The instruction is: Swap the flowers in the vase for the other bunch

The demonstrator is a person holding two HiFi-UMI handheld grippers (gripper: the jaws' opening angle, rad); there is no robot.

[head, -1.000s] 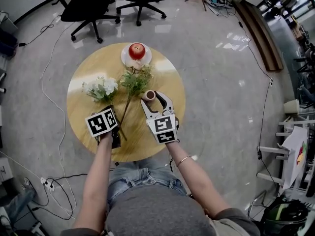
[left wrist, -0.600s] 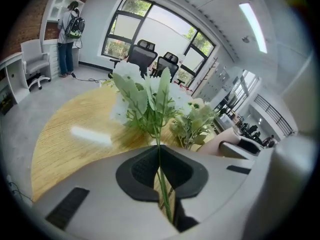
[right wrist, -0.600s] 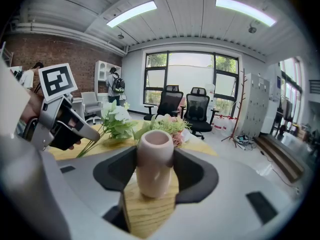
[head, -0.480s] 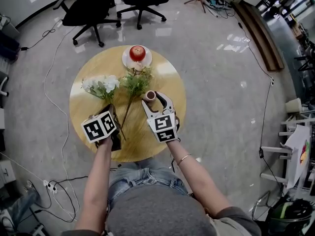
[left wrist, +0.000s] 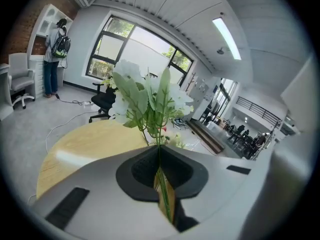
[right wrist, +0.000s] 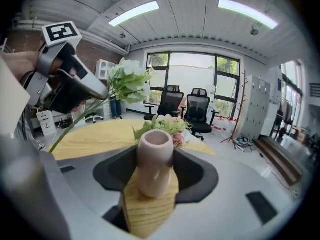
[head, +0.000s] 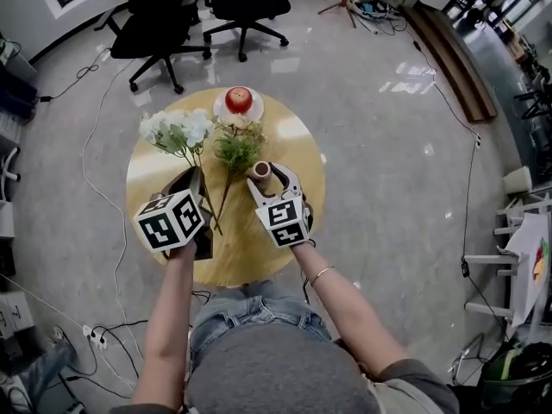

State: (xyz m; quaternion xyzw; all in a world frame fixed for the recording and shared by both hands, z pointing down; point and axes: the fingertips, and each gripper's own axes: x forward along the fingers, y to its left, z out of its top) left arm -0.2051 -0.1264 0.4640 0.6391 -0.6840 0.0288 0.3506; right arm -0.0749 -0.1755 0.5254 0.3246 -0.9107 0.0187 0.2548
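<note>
The left gripper [head: 193,179], jaws pinched on the thin stem, has lifted the white flowers [head: 177,130] off the table [head: 250,253], likely bound for the vase. The green bunch [head: 237,147] lies mid-table. The right gripper [head: 274,175] clasps the empty pink vase [head: 261,172], which stands upright on the table.

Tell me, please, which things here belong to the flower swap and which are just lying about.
Job in hand:
white flowers, shut in the left gripper
pink vase, gripped by the right gripper
green bunch, lying on the table

Lying about:
apple on its plate
two office chairs
floor cables
</note>
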